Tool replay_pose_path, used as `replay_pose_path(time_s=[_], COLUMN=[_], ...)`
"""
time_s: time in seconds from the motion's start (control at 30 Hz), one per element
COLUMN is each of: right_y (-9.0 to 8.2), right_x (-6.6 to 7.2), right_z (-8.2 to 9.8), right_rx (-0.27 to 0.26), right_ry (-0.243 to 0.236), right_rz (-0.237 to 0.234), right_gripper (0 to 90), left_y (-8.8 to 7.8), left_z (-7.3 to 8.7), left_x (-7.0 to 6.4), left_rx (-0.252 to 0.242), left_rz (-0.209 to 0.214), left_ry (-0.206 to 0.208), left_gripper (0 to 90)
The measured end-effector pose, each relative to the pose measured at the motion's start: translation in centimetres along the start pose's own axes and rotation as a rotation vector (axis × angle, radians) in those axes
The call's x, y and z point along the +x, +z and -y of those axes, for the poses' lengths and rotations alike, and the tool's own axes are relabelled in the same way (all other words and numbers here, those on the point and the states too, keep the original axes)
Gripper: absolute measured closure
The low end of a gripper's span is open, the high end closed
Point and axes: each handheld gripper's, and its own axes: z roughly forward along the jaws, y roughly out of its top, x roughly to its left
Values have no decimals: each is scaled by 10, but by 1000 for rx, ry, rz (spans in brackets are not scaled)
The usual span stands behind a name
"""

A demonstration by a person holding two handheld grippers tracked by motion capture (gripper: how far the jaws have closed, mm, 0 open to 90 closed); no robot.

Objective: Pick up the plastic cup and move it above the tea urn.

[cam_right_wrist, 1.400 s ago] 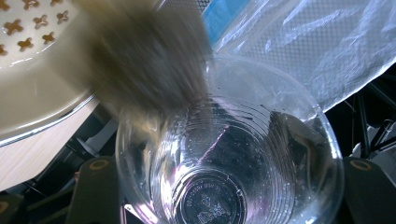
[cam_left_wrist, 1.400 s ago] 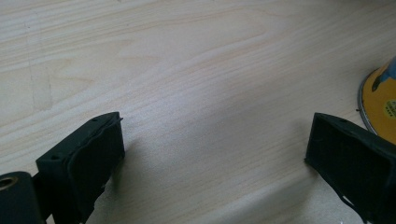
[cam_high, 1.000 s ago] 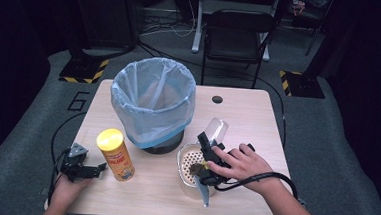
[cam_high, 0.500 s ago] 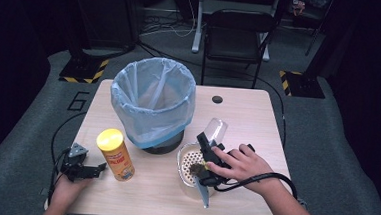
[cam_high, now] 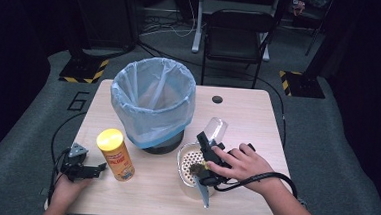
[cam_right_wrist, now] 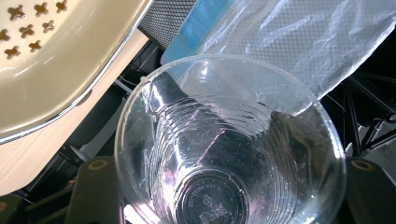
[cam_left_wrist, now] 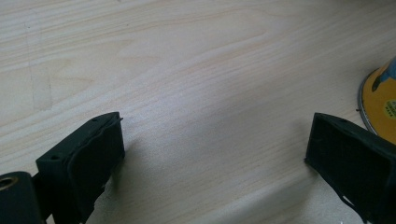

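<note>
My right gripper [cam_high: 207, 147] has its jaws clamped on a clear, ribbed plastic cup [cam_high: 215, 128] — in the right gripper view I look straight into the cup [cam_right_wrist: 229, 144] and see the jaws pressing on either side of its wall, near the base. The cup is tilted, mouth pointing toward the blue-lined mesh waste bin [cam_high: 151, 105], and it hangs just over the far edge of the cream perforated strainer bowl [cam_high: 185, 162], which sits on the table just right of the bin's foot.

I judge this cup light, thin and springy; squeeze hard and the wall will buckle or crack, and the smooth plastic could slip if I roll the wrist quickly. The ribbed lower part near the base is the stiffest place to hold, so I would keep the grip there rather than at the flimsy rim.

My left gripper [cam_high: 82, 168] rests on the table [cam_left_wrist: 187, 70] with jaws spread and nothing between them — left of the bin, just beside the yellow-lidded cylindrical snack can [cam_high: 115, 154].
</note>
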Motion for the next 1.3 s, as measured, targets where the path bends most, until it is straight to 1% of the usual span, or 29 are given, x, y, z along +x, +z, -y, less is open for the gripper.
replay_pose_path(time_s=[0.13, 0.17, 0.2, 0.23, 0.33, 0.43, 0.5, 0.53, 0.57, 0.6, 0.63, 0.67, 0.73, 0.77, 0.8, 0.87, 0.9, 0.93, 0.97, 1.0, 1.03, 1.07, 1.1, 1.17, 1.2, 1.27, 1.3], right_y=[0, -1, -2, -2, -4, -4, -5, -6, -6, -6, -6, -7, -9, -10, -11, -11, -11, -11, -11, -10, -9, -8, -8, -7, -6, -5, -5], right_x=[-1, -2, -2, -2, -4, -5, -7, -8, -8, -13, -14, -14, -15, -16, -18, -19, -19, -20, -20, -21, -21, -21, -21, -22, -23, -22, -22], right_z=[0, 1, 3, 3, 5, 6, 6, 7, 7, 9, 10, 11, 12, 13, 14, 17, 17, 21, 21, 23, 26, 31, 31, 38, 45, 52, 52], right_rx=[-2, -3, 3, 3, -3, -7, -21, -26, -26, -41, -50, -44, -52, -61, -77, -97, -97, -107, -107, -110, -125, -149, -149, -167, -192, -232, -232], right_ry=[4, 12, 42, 42, 62, 61, 84, 105, 105, 163, 185, 234, 319, 373, 410, 521, 521, 622, 622, 679, 742, 870, 870, 977, 1095, 1226, 1226], right_rz=[0, -1, -8, -8, -1, 4, 4, 0, 0, 37, 38, 56, 59, 55, 54, 47, 47, 50, 50, 44, 37, -4, -4, -24, -43, -63, -63], right_gripper=[358, 358, 358, 358, 358, 358, 358, 358, 358, 358, 358, 357, 357, 356, 356, 356, 356, 356, 356, 356, 356, 355, 355, 355, 355, 355, 355], left_y=[0, 0, 0, 0, 0, 0, 0, 0, 0, 0, 0, 0, 0, 0, 0, 0, 0, 0, 0, 0, 0, 0, 0, 0, 0, 0, 0], left_z=[0, 0, 0, 0, 0, 0, 0, 0, 0, 0, 0, 0, 0, 0, 0, 0, 0, 0, 0, 0, 0, 0, 0, 0, 0, 0, 0], left_x=[0, 0, 0, 0, 0, 0, 0, 0, 0, 0, 0, 0, 0, 0, 0, 0, 0, 0, 0, 0, 0, 0, 0, 0, 0, 0, 0], left_rx=[0, 0, 0, 0, 0, 0, 0, 0, 0, 0, 0, 0, 0, 0, 0, 0, 0, 0, 0, 0, 0, 0, 0, 0, 0, 0, 0], left_rz=[0, 0, 0, 0, 0, 0, 0, 0, 0, 0, 0, 0, 0, 0, 0, 0, 0, 0, 0, 0, 0, 0, 0, 0, 0, 0, 0], left_ry=[0, 0, 0, 0, 0, 0, 0, 0, 0, 0, 0, -1, -1, -1, 0, -1, -1, 0, 0, 0, 0, 0, 0, 0, 0, 0, 0], left_gripper=[40, 40, 40, 40, 40, 40, 40, 40, 40, 40, 40, 40, 40, 40, 40, 40, 40, 40, 40, 40, 40, 40, 40, 40, 40, 40, 40])
